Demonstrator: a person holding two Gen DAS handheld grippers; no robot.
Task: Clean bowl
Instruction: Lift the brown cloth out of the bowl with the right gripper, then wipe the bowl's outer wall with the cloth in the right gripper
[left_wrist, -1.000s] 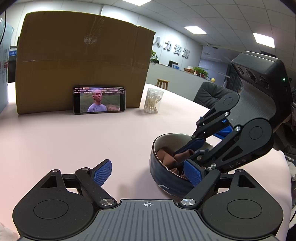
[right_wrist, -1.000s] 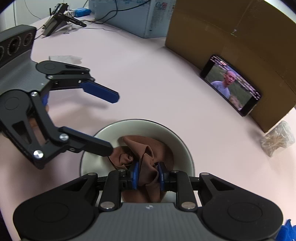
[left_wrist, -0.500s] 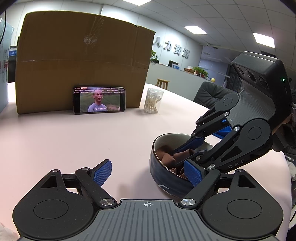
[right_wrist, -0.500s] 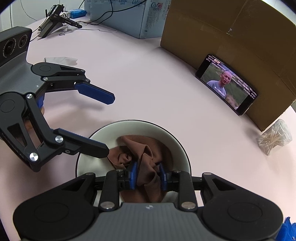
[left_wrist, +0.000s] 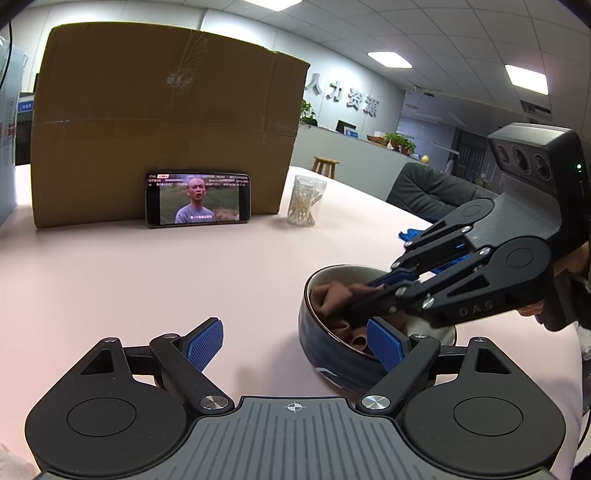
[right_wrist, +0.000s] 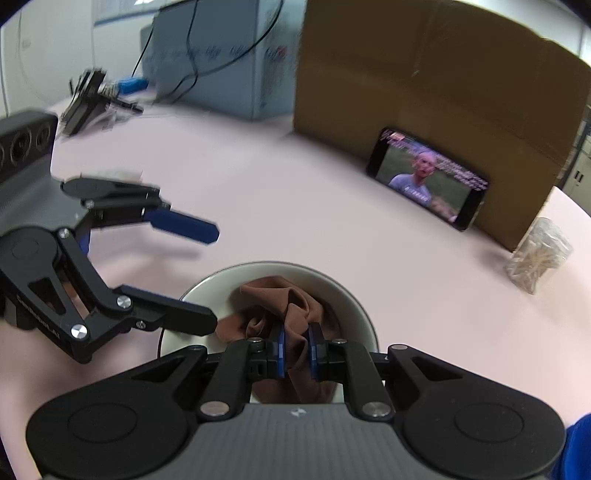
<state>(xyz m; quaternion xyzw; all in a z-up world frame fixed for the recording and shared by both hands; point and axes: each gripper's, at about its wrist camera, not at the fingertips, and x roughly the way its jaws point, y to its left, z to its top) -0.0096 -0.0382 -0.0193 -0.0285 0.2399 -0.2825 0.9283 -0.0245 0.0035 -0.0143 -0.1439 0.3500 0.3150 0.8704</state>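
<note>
A dark blue bowl (left_wrist: 325, 354) with a pale inside (right_wrist: 354, 314) stands on the pink table and holds a crumpled brown cloth (left_wrist: 328, 295) (right_wrist: 280, 295). My right gripper (right_wrist: 295, 339) reaches into the bowl from the right (left_wrist: 354, 297). Its jaws are closing, and the pads pinch a fold of the cloth. My left gripper (left_wrist: 295, 343) stands open wide on the bowl's left side. Its right fingertip (left_wrist: 384, 345) sits at the bowl's near rim, close to the cloth. The other finger (right_wrist: 181, 223) hangs over bare table.
A big cardboard box (left_wrist: 166, 122) stands at the back with a phone (left_wrist: 197, 199) playing video propped against it. A clear jar of cotton swabs (left_wrist: 304, 203) is beside it. Further left are a pale blue carton (right_wrist: 221, 74), cables and a black stand (right_wrist: 92, 99).
My right gripper has swung and rolled a little over the bowl, and its jaws have squeezed tighter on the cloth. The left gripper and the bowl have stayed put.
</note>
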